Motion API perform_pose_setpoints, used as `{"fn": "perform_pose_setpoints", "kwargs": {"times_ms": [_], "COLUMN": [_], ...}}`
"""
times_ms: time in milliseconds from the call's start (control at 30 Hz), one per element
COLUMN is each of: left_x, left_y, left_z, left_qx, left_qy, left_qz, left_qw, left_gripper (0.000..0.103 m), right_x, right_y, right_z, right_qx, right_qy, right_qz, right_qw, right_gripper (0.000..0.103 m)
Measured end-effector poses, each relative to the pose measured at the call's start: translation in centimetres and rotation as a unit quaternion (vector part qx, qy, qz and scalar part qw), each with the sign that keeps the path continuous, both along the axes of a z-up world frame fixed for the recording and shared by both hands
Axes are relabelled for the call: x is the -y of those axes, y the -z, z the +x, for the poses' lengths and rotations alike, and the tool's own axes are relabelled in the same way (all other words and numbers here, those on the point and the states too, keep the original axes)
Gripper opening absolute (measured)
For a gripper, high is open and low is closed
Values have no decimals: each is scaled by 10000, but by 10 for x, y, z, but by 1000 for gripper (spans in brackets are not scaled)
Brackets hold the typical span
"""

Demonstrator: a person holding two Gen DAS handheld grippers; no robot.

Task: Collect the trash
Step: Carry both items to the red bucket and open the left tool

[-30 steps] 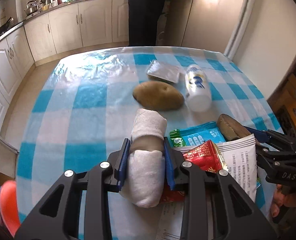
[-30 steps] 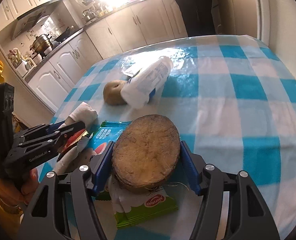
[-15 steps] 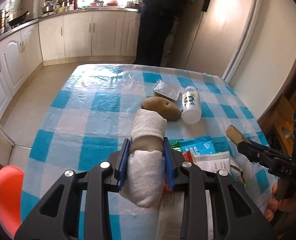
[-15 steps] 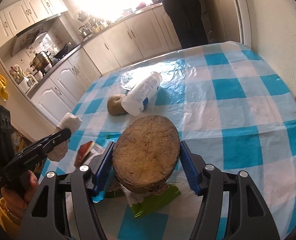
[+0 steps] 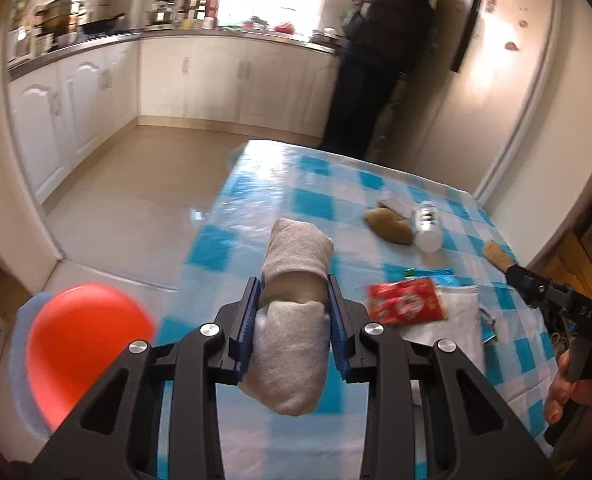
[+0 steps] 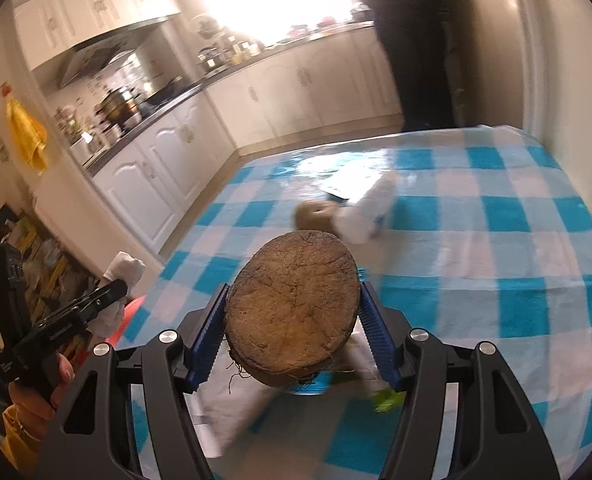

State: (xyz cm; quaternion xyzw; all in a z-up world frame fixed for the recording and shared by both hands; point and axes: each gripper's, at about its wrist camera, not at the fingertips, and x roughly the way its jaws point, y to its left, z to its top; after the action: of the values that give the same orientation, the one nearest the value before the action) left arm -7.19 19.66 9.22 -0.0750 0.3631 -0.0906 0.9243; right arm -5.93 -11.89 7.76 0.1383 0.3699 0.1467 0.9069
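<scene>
My left gripper (image 5: pixel 294 312) is shut on a rolled white paper towel (image 5: pixel 292 320) and holds it high above the table's near left edge. My right gripper (image 6: pixel 294 320) is shut on a brown coconut shell half (image 6: pixel 292 308), also lifted above the table. On the blue-checked tablecloth (image 5: pixel 319 204) lie a red snack wrapper (image 5: pixel 403 302), white and blue packets (image 5: pixel 455 312), a potato (image 5: pixel 389 226), a white bottle (image 5: pixel 427 228) and a foil pack (image 5: pixel 391 202). An orange bin (image 5: pixel 84 344) stands on the floor at lower left.
A person in dark clothes (image 5: pixel 379 60) stands at the far end by the counter. White kitchen cabinets (image 5: pixel 200 76) line the back and left. A wall and door (image 5: pixel 507 100) run along the table's right side.
Both grippers have risen and pulled back from the table with their loads. The left view has swung left, bringing the floor and the orange bin into view.
</scene>
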Motion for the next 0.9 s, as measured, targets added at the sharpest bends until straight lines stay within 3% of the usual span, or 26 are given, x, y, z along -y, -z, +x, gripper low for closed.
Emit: {"fn": "perform_pose_setpoints", "kwargs": {"times_ms": [200,433,667,900], "left_x": [-67,-142,-175,-182], "left_y": [12,42,67,89], "left_z": [-28,-50,-58,-53], "left_qx": [-176,-616,-957,-1149], "left_qy": [-709,-1595,-1935,-1966], "left_qz": [150,76,-103,-221], "left_qw": [9972,9852,9764,9735], "left_gripper": [34,35,35,35], "right_x": [-67,-161,-249,-310], "right_y": [-7,6,20,36], "right_z": [1,0,2,20], "right_qx": [-68,-405,-575,-699], "right_qy": [-832,-1903,-2767,-3179], "right_qz": [-26,-238,-571,-799], "right_qw": [9965,9806,9575,9422], "right_gripper": [64,64,64,64]}}
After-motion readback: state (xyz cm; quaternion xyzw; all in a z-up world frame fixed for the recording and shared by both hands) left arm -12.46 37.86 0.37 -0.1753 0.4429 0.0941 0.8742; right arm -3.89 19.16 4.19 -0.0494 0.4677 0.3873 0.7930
